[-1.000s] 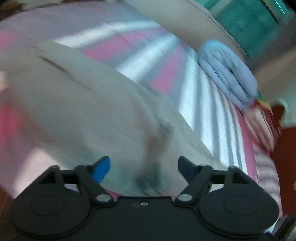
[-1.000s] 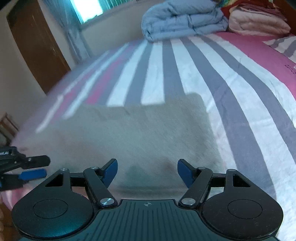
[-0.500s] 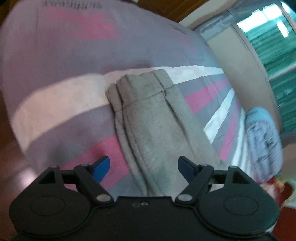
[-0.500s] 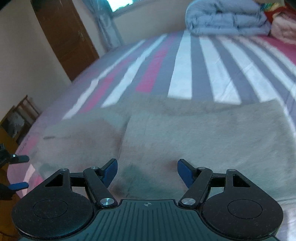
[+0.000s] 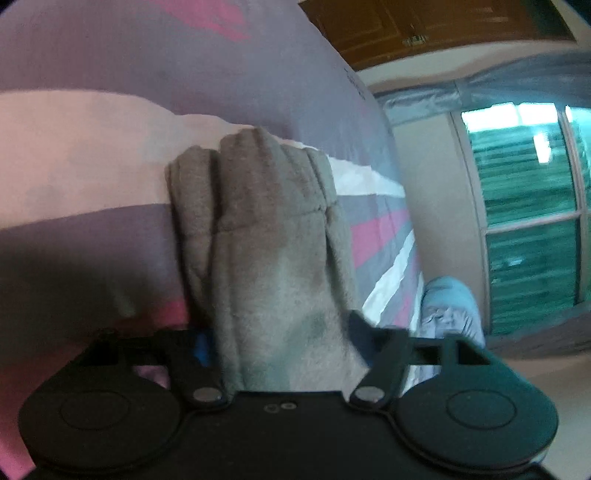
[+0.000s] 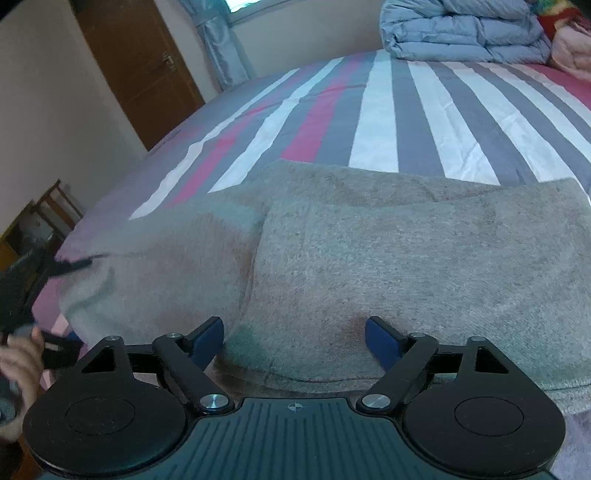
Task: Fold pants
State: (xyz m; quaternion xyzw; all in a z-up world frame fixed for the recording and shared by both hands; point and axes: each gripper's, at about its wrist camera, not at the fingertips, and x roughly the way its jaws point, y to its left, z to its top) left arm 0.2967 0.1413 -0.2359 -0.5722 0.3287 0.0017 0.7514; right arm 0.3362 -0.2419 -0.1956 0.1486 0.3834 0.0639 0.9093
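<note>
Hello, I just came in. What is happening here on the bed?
A person is folding grey pants on a striped bed sheet, with a claw tool in each hand. The left claw has just been closing, and the cuffed leg end of the pants lies between its fingers; the pads seem to pinch the fabric. The right claw has just been opening and hovers over the already doubled part, holding nothing. A folded blue duvet sits at the far end.
</note>
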